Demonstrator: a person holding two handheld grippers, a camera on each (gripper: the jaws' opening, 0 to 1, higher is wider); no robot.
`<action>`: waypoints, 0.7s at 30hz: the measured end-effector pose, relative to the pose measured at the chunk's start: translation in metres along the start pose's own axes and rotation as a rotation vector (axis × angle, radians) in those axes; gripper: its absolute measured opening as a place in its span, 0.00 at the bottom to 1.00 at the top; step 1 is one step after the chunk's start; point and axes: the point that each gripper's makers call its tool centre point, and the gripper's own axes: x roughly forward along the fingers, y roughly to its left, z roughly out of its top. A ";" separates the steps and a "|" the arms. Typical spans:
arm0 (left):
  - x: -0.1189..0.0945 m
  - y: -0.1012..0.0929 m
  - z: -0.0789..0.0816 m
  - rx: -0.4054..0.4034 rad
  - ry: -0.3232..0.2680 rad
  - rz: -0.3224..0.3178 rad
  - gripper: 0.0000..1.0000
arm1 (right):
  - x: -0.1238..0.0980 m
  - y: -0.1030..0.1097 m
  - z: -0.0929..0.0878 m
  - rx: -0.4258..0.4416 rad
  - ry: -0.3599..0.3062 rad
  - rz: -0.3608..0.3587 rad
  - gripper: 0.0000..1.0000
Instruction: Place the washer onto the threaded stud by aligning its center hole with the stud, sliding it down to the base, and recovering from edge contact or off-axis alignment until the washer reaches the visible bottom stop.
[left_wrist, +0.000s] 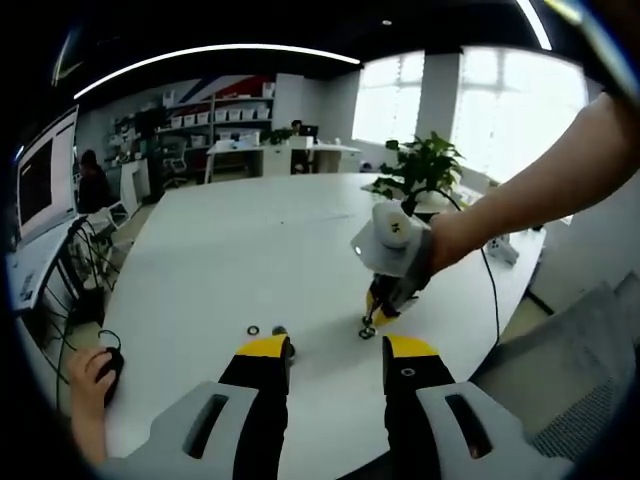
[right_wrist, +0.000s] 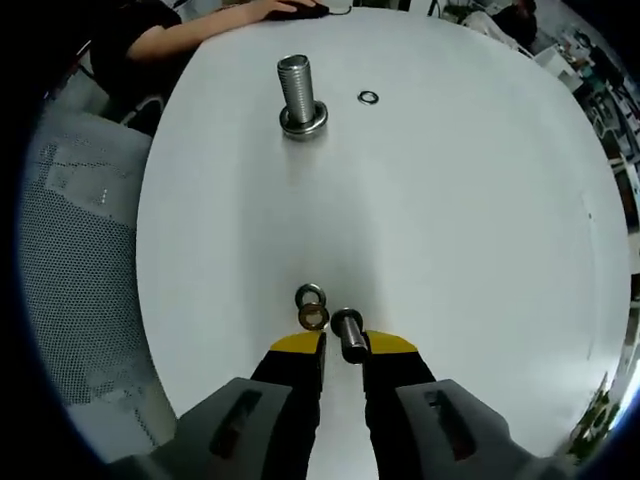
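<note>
Smooth white table (right_wrist: 450, 200) bears ridged steel threaded stud (right_wrist: 297, 90), round washer (right_wrist: 368, 97).

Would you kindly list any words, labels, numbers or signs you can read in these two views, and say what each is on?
No text can be read.
Monitor: screen content too blurred.
Shelf boxes: any labels too small.
Threaded stud, washers, white table, both tools: no markings visible.

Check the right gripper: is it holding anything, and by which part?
The right gripper appears shut on a small bolt, clamped by its lower shank, head end protruding past the tips.
</note>
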 end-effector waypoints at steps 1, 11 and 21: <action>0.000 0.000 0.000 0.001 0.000 0.000 0.35 | -0.001 0.000 -0.001 0.006 -0.001 -0.001 0.18; 0.000 0.000 0.000 -0.002 -0.003 0.000 0.35 | -0.011 0.007 -0.008 0.035 -0.011 -0.009 0.19; -0.001 0.000 0.000 -0.002 -0.002 0.002 0.35 | -0.002 0.030 0.000 0.113 -0.059 0.036 0.18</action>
